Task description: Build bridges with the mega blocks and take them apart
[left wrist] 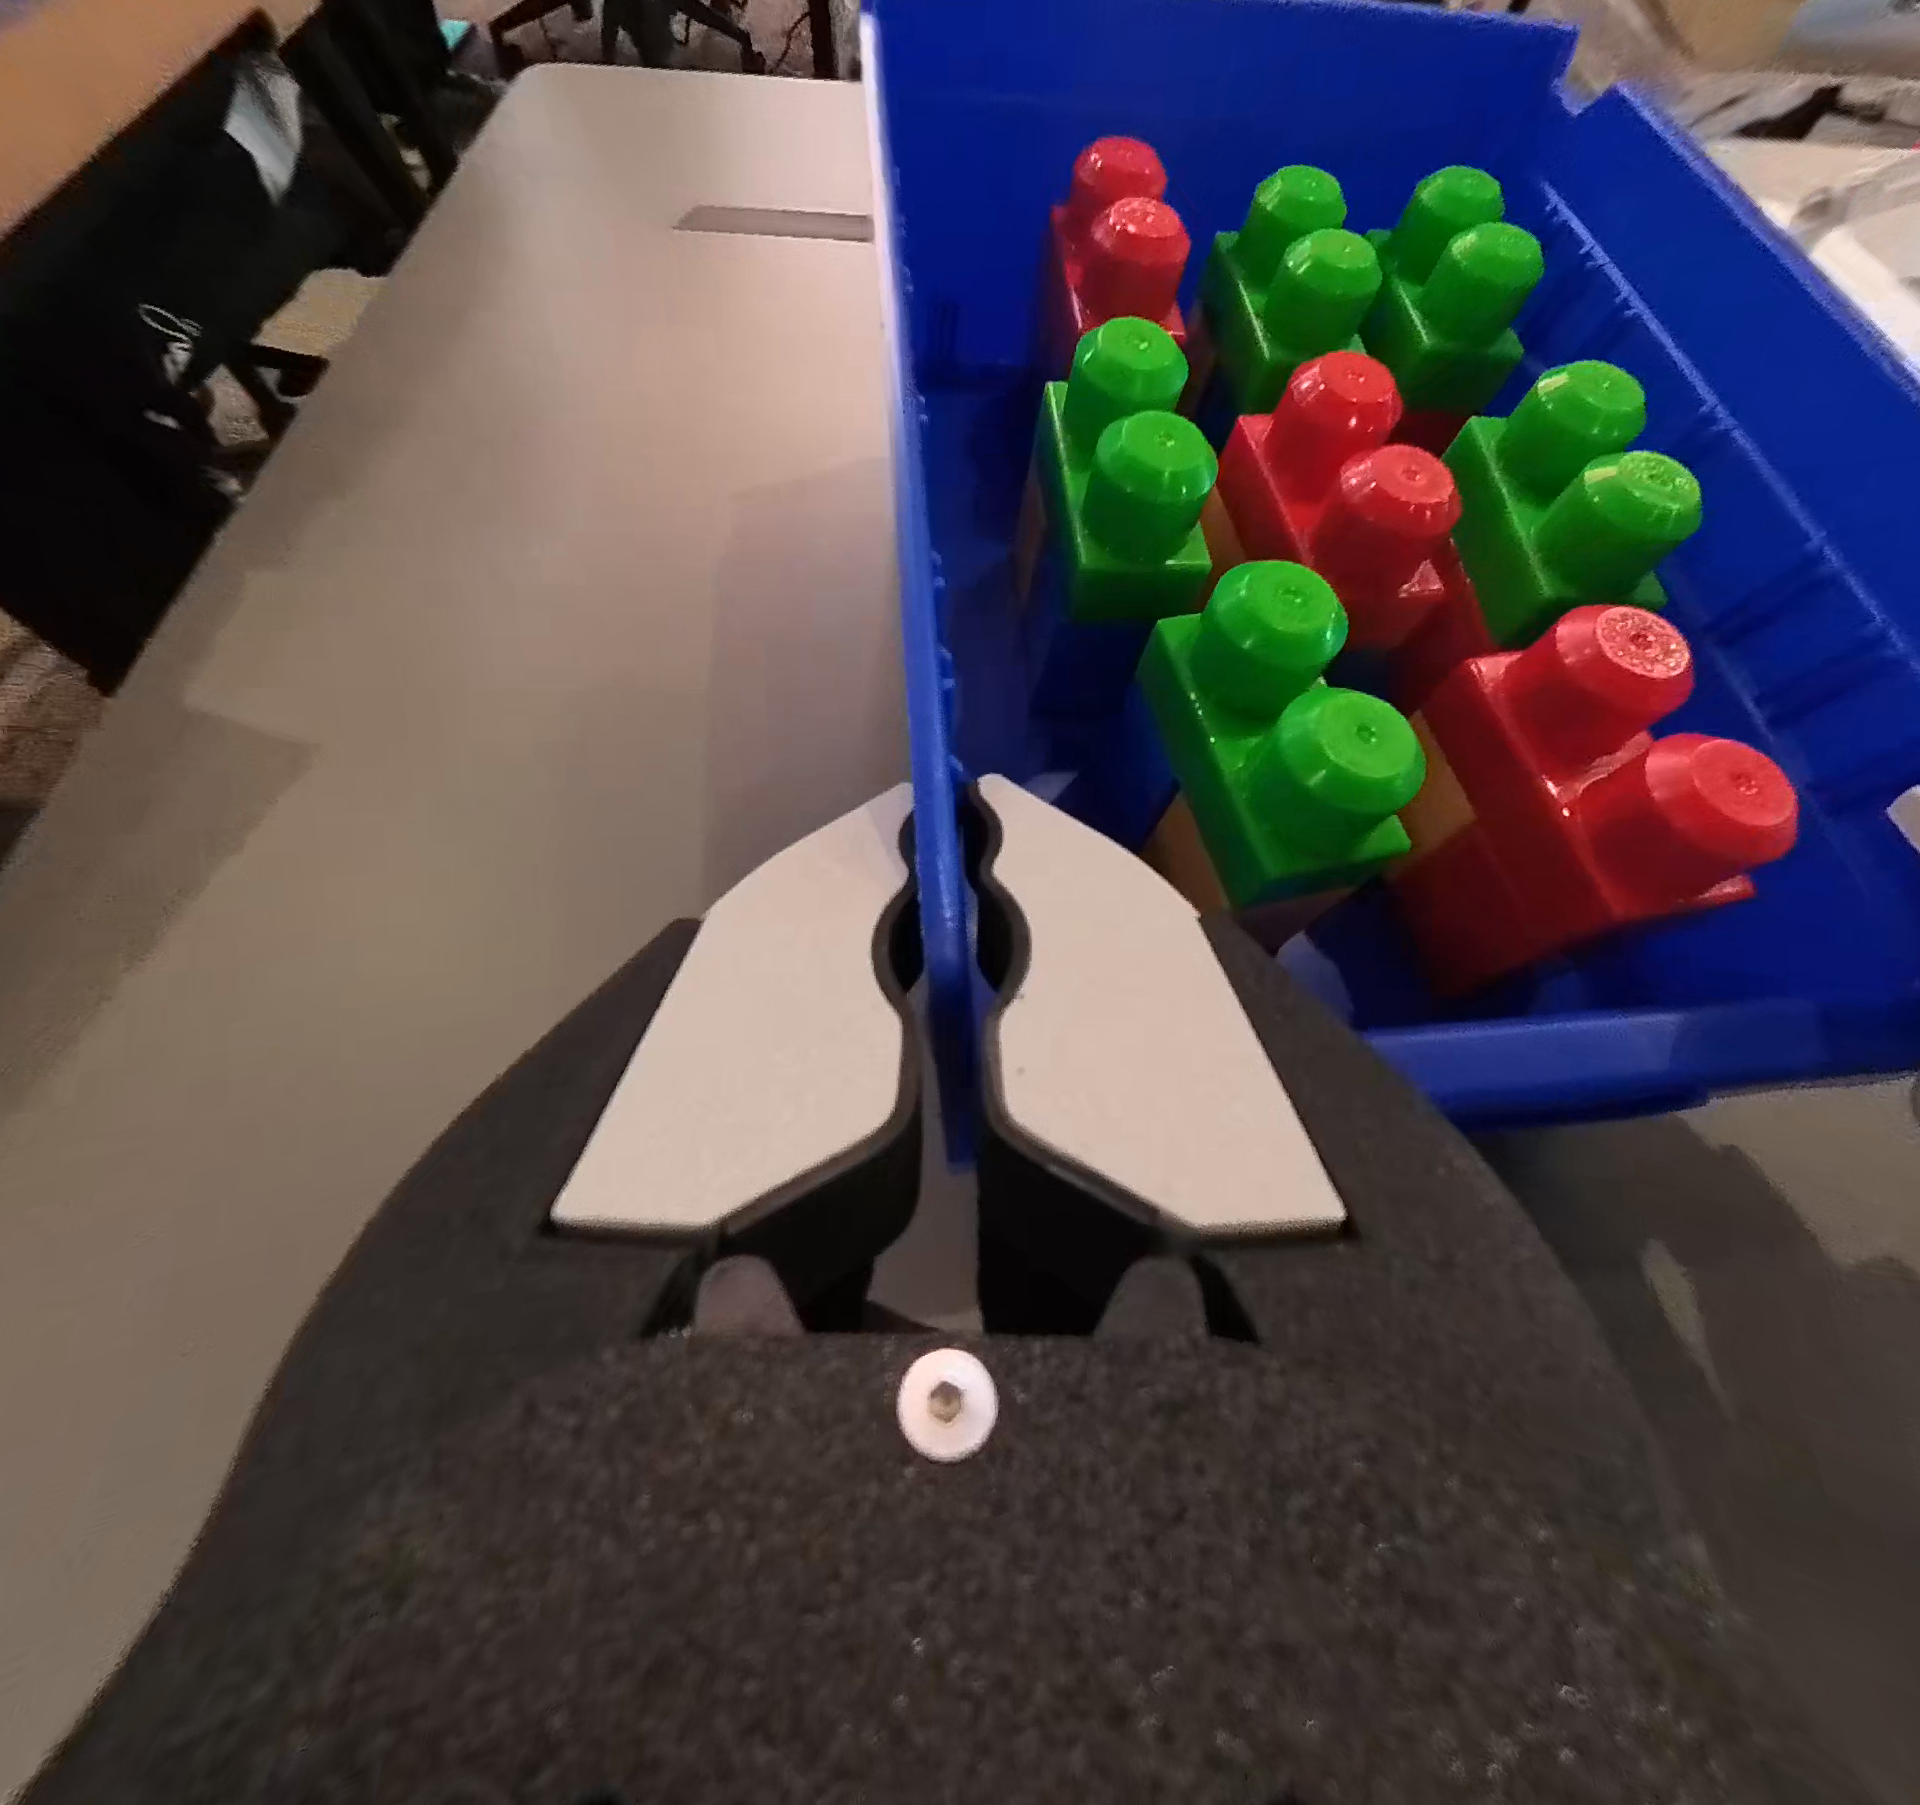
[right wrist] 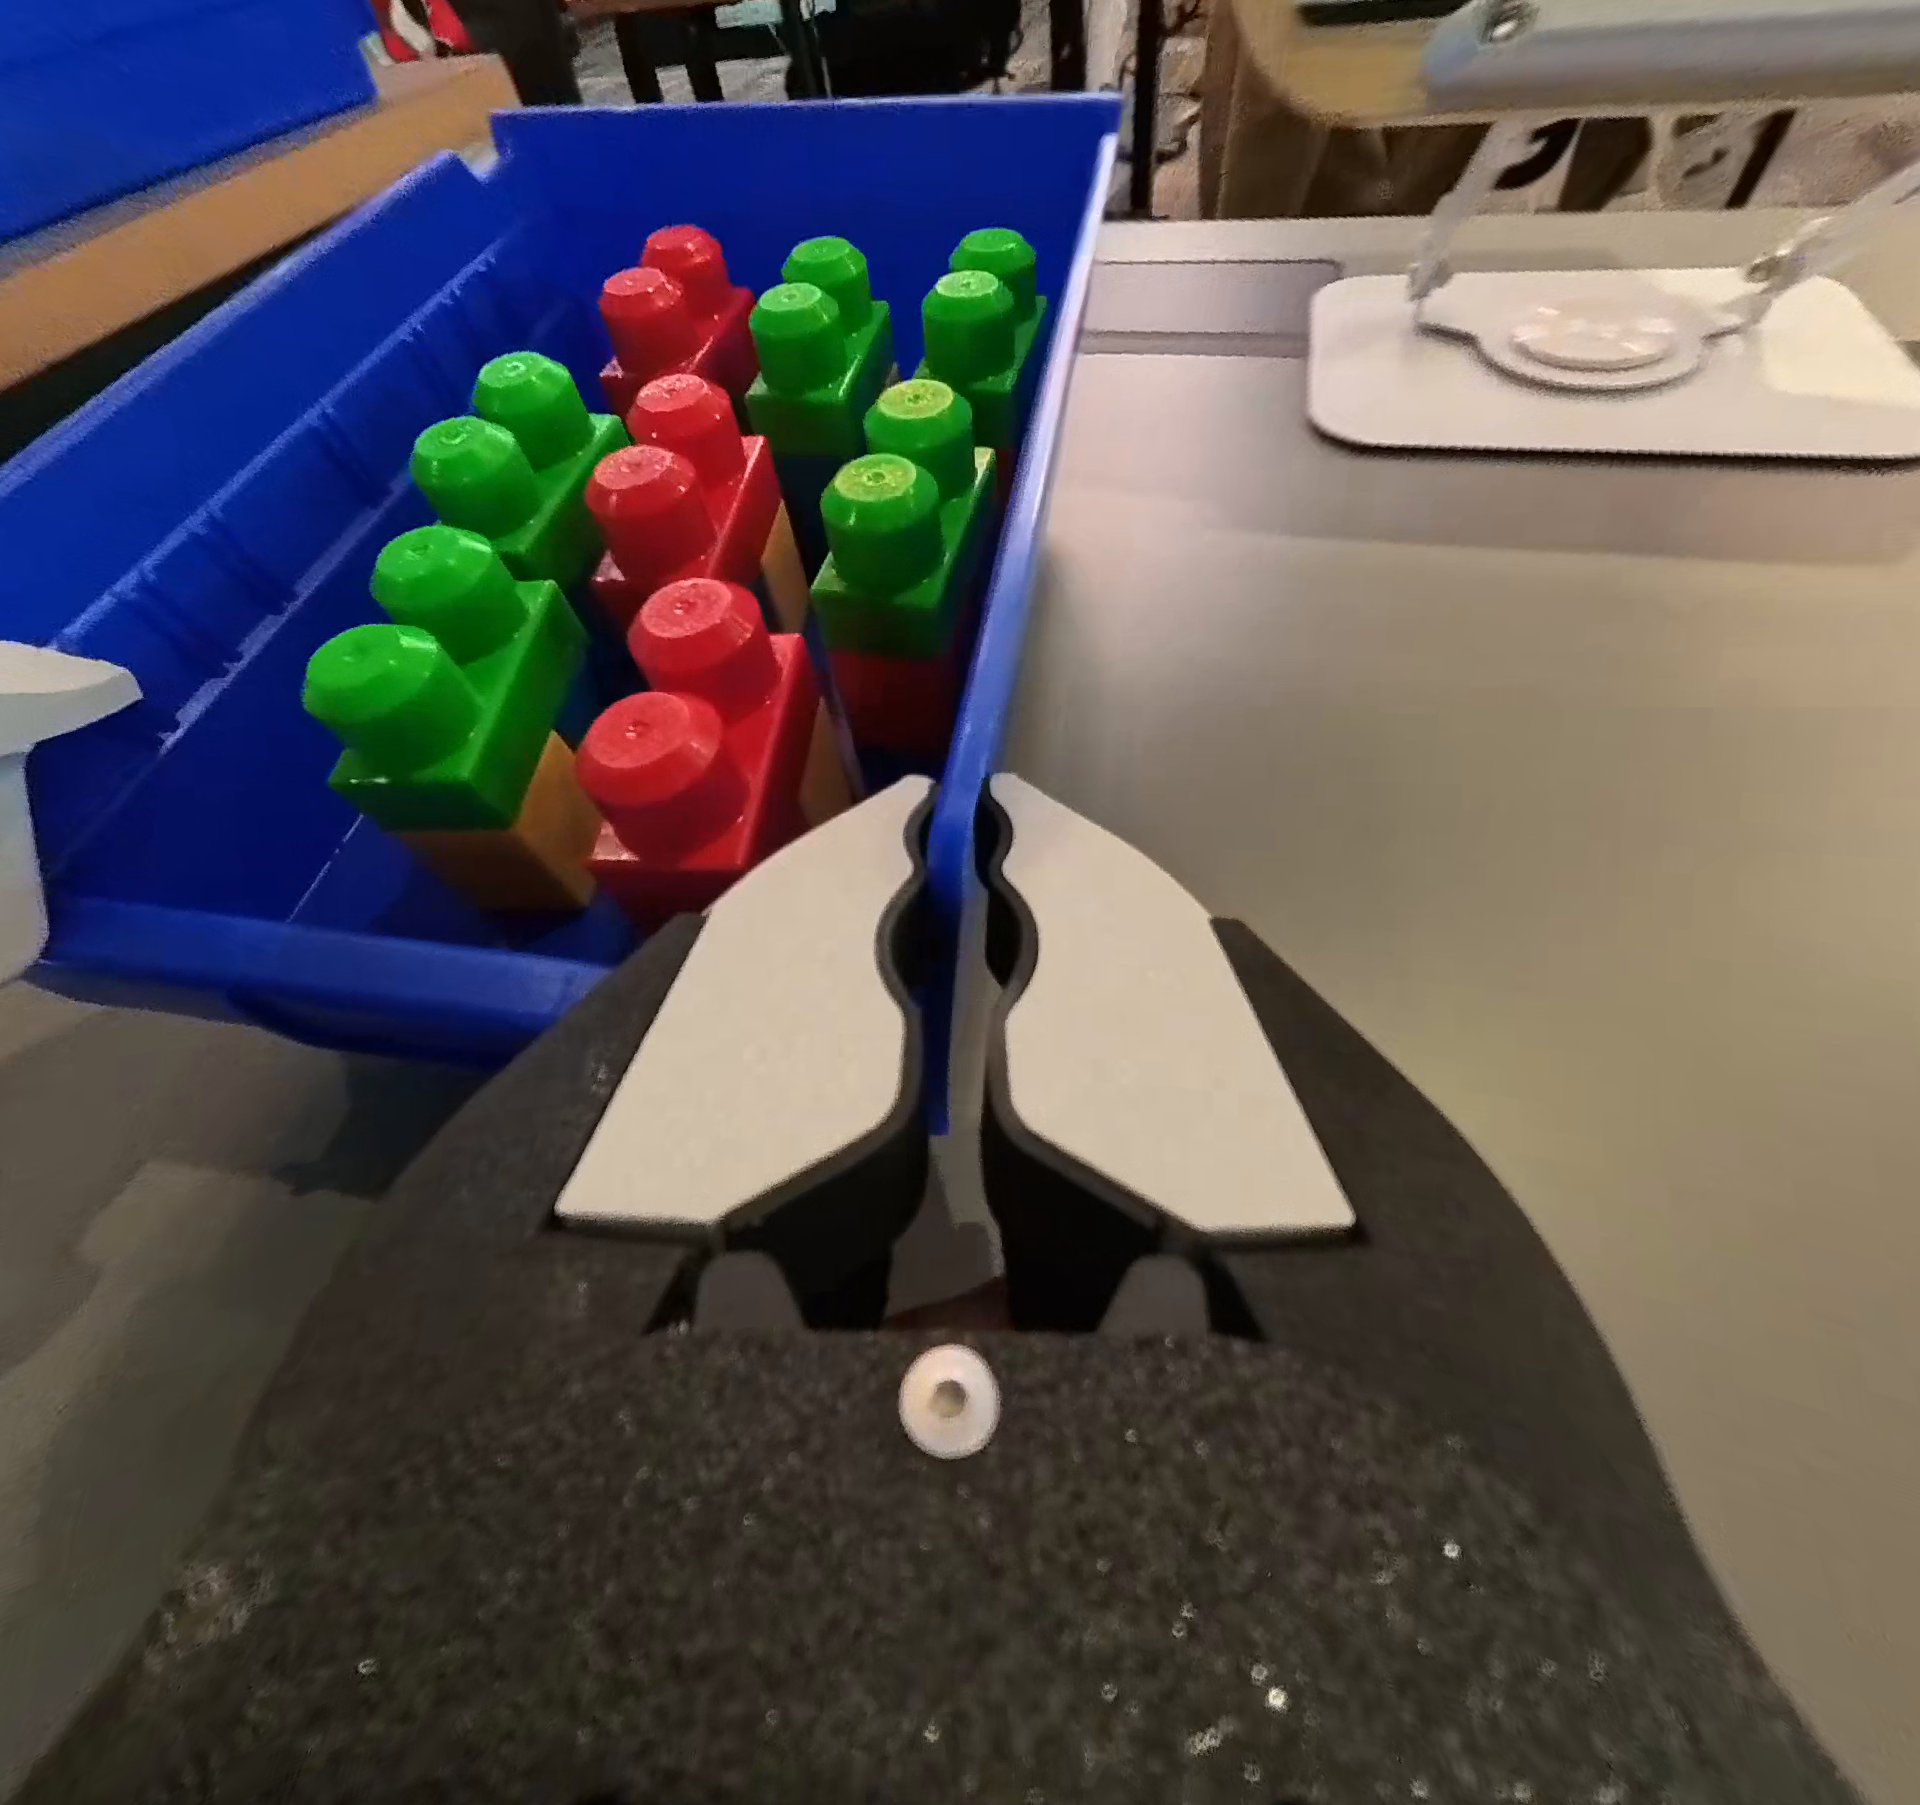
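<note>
Here the left gripper (left wrist: 948, 825) is pinching the bin's (left wrist: 1195, 82) left wall, its fingers (left wrist: 790, 1017) closed on the blue edge; the right gripper (right wrist: 958, 810) is clamping the right wall likewise. Inside the bin, red and green blocks (right wrist: 686, 716) are standing upright in rows. The bin is sitting on the grey desk (right wrist: 1455, 716).

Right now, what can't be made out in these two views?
- Whether the bin rests on the table or is lifted: both grippers, left and right, cover its near corners.
- Lower blocks in the stacks: hidden by top blocks and bin walls.
- Bin floor: mostly covered by the stacks.
- Room behind: blurred in both views.
</note>
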